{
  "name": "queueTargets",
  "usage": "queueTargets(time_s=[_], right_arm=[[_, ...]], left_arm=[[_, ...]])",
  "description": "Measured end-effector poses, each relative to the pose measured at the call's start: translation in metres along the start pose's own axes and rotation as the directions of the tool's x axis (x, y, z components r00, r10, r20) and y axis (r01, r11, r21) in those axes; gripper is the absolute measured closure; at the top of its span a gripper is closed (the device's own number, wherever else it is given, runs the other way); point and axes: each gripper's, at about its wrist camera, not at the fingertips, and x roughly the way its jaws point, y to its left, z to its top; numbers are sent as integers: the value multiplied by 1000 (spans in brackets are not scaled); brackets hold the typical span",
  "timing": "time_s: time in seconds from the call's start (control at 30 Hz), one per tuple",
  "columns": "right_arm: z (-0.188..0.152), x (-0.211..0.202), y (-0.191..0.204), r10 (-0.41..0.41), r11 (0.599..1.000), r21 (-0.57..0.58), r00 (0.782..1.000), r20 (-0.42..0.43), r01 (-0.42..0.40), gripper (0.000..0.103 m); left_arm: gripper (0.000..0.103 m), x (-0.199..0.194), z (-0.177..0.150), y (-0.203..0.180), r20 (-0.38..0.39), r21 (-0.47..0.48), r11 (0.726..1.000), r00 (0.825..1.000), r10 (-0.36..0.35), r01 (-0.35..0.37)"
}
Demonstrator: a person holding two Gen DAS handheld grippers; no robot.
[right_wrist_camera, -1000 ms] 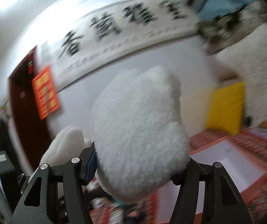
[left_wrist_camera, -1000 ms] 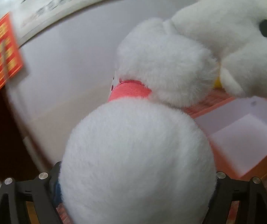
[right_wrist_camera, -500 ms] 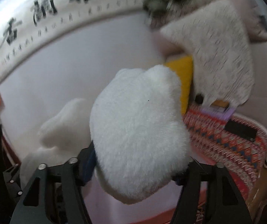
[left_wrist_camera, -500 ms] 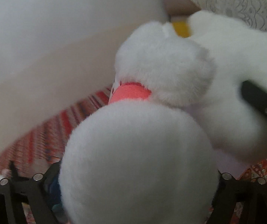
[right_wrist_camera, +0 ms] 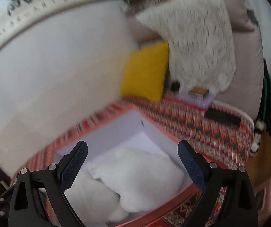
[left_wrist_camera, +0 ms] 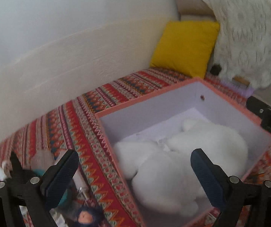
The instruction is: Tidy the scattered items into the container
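In the left wrist view, the left gripper (left_wrist_camera: 134,172) has its fingers spread wide and holds nothing. Half a second ago these fingers were clamped on the big white plush toy (left_wrist_camera: 182,162), whose pink collar was showing; now the toy lies inside the orange-rimmed box (left_wrist_camera: 105,113), filling most of its white floor. The box stands on the patterned bed cover (left_wrist_camera: 90,132), toward the corner where the yellow cushion (left_wrist_camera: 184,47) leans on the wall. Other small things are outside the box, near the lower left edge of the cover: a doll with dark blue hair (left_wrist_camera: 84,216) and some pale and teal objects too blurred to name. A piece of the other black tool shows at the right edge of the picture.

In the right wrist view, the right gripper (right_wrist_camera: 132,165) is also spread wide and empty, hanging above the near rim of the box (right_wrist_camera: 165,211). One second ago it held another part of the same white plush toy (right_wrist_camera: 127,181); now the toy rests below it in the box, clear of both fingers. A black flat object (right_wrist_camera: 223,118) lies on the cover near the far right edge.

So both grippers have let go, and I judge this item to be tidied. The doll and the small things beside it remain outside, so the task seems not complete.
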Motion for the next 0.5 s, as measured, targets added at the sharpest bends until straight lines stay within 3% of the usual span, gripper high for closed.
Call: queueTargets(time_s=[0.07,0.13,0.2,0.27,0.3,0.37,0.5], right_arm=[[2,-14,10,35,999,-23,997,65,-33,5],[-2,-24,26,92,995,-48,992,91,-88,5],[-11,-32,53,195,978,-88,978,73,-188,4],[-26,-39,89,308,944,-131,951,12,-304,2],[-35,-41,107,364,919,-149,931,-28,-364,1],[-61,-33,150,467,857,-155,868,-170,-492,1],[-125,-14,214,516,775,-123,732,-445,-621,1]], left_arm=[[4,-17,-9,15,20,-42,999,1000,7,-7],[3,-36,-27,46,25,-86,994,997,69,-67],[1,-42,-51,78,-3,-140,985,995,101,-100],[1,-43,-76,107,-46,-195,973,993,112,-119],[1,-43,-88,122,-67,-222,966,991,117,-129],[1,-43,-113,151,-110,-275,949,986,125,-151],[1,-43,-162,210,-196,-375,905,972,132,-199]])
